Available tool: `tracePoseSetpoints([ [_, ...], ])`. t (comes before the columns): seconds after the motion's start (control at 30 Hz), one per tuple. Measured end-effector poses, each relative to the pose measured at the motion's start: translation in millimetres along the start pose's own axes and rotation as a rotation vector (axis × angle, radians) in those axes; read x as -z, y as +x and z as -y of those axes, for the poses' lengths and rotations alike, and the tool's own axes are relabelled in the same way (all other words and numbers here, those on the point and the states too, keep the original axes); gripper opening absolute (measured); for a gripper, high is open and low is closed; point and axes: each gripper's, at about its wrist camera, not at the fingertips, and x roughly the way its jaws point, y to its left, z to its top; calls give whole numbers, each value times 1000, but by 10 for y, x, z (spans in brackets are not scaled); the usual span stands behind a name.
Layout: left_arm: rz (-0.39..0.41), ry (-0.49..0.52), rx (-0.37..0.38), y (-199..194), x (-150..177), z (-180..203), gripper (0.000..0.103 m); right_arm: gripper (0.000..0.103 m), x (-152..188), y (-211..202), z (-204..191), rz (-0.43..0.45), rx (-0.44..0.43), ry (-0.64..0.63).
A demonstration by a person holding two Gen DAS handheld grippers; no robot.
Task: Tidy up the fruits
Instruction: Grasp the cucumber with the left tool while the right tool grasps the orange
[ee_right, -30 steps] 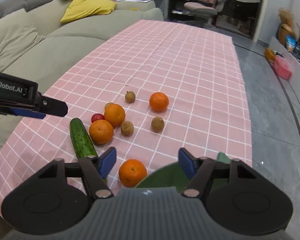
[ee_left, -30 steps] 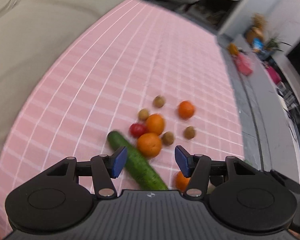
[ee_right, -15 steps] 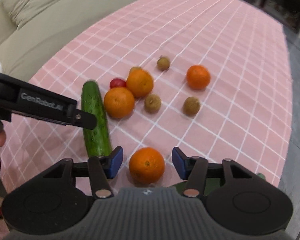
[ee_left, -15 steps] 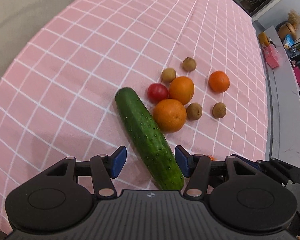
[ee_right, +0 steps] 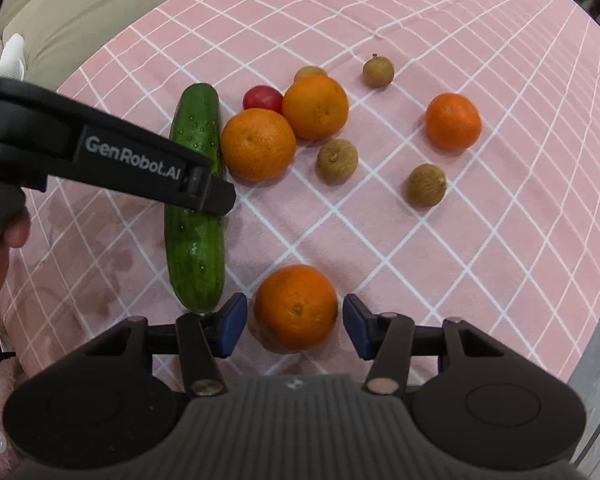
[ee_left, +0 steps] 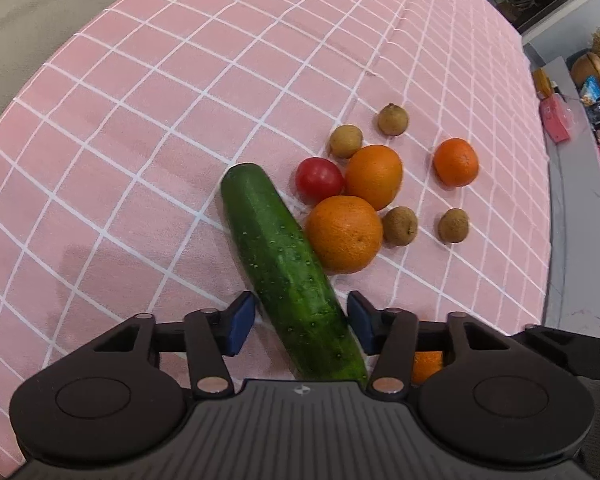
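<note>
A green cucumber lies on the pink checked tablecloth. My left gripper is open with its jaws on either side of the cucumber's near part. My right gripper is open around a lone orange near the table's front. Beside the cucumber sit two oranges, a red tomato, a tangerine and several small brown fruits. The left gripper's body crosses over the cucumber in the right wrist view.
A beige sofa runs along the table's left side. The table's right edge drops to a grey floor, with shelves and clutter beyond. The far part of the tablecloth is bare.
Both grippers have moved down and forward toward the table. The left now straddles the cucumber and the right straddles the lone orange. Both stay open.
</note>
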Motion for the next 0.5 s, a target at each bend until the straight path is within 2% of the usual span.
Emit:
tracePoseSetpoints([
  [0.23,-25,0,10,-58,-5,-69,49,43,8,41,-20,13,21,29],
  [0.43,-84,101,-46,-191,19,-113,40,43,2,-72,-171,63,-54,39],
  [0.5,-81,141,-63,-270,14,-128,37,43,0,-64,-252,71,-72,39],
])
